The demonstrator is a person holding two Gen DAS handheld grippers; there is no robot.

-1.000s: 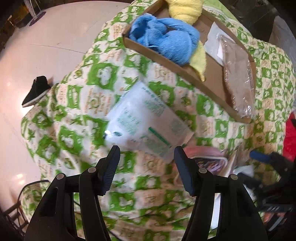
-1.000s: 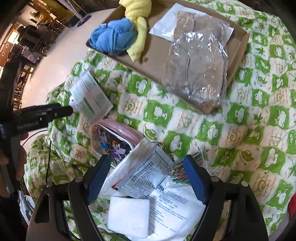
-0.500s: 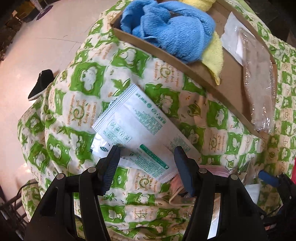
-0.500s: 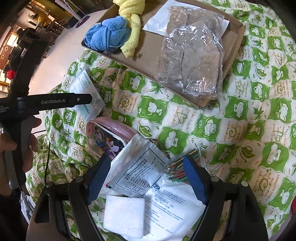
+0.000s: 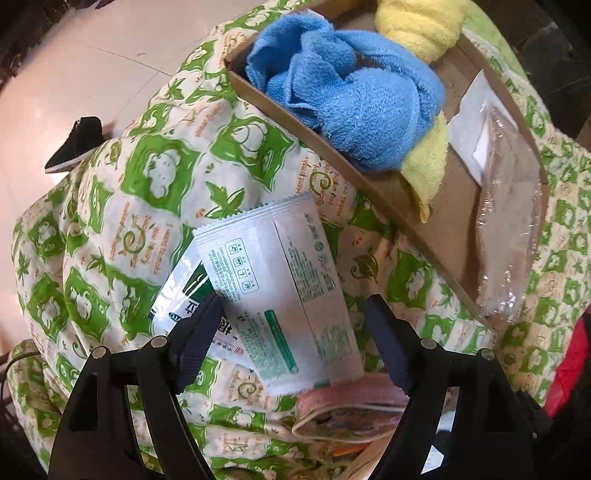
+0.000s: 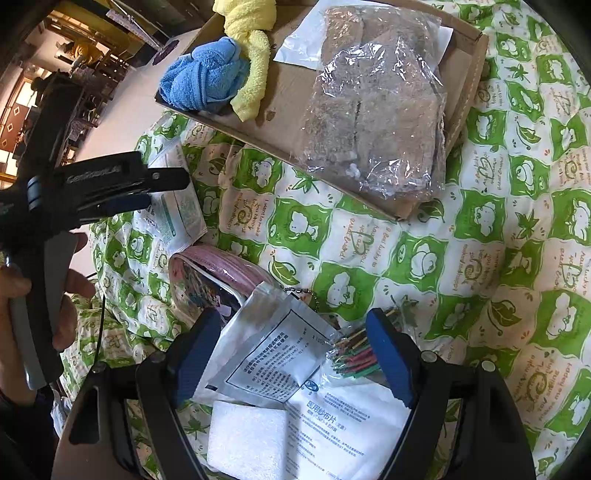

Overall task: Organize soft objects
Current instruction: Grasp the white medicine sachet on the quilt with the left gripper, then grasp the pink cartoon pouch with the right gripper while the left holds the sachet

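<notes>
Opening over a white packet (image 5: 280,295) on the quilt (image 5: 155,177): left gripper (image 5: 295,332), pads off it. Spread wide over gauze packets (image 6: 280,354): right gripper (image 6: 295,354). Farther off, blue towel (image 5: 354,99) and yellow towel (image 5: 421,26) in the tray (image 5: 454,236).

left gripper (image 5: 291,332): jaws opening | lower, now straddling white packet (image 5: 280,295)

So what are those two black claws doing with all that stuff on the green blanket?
A person is sorting soft things into a cardboard tray. The left claw is opening over a white packet lying on the blanket. The right claw waits open above more packets. Blue and yellow towels are already in the tray.
</notes>
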